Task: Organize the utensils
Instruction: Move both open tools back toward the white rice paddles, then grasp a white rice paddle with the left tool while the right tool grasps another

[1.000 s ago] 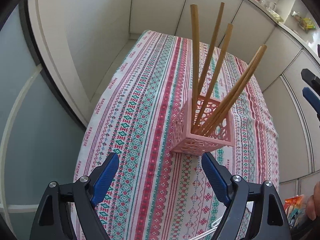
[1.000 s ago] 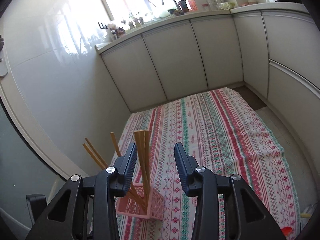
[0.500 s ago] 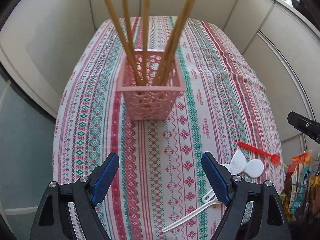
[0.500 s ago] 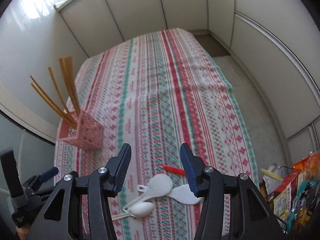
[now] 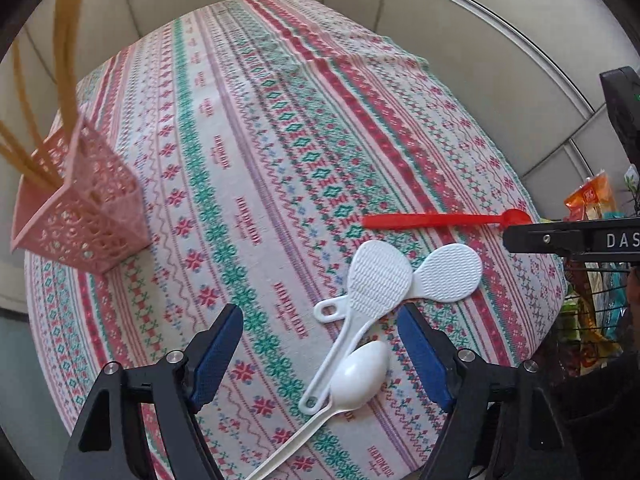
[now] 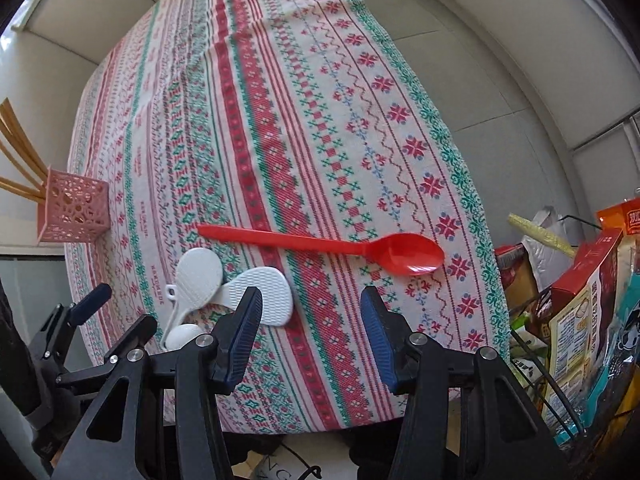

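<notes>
- The utensils lie near the front edge of the bench: a red spoon (image 6: 320, 246) lies crosswise, bowl toward the right in the right wrist view, apart from the white pieces.
- Two white rice paddles (image 5: 376, 280) overlap, one blade partly on top of the other, handles pointing toward the bench's front edge.
- A white spoon (image 5: 358, 376) lies touching the paddle handles, its bowl beside them and its handle running off toward the bottom of the left wrist view.
- A pink lattice holder (image 5: 80, 208) stands well apart at the far left of the bench, with wooden chopsticks (image 5: 66, 60) leaning out of it.
- The left hand-held gripper (image 5: 320, 354) hangs over the white spoon and paddle handles; its jaws are closing, the blue pads apart and not pressing on anything.
- The right hand-held gripper (image 6: 312, 336) hangs over bare cloth below the red spoon's handle, jaws apart, nothing between them.
- A striped patterned tablecloth (image 6: 280, 100) covers the bench.
- Snack packages and boxes (image 6: 580, 300) crowd a wire basket off the bench's right edge.
</notes>
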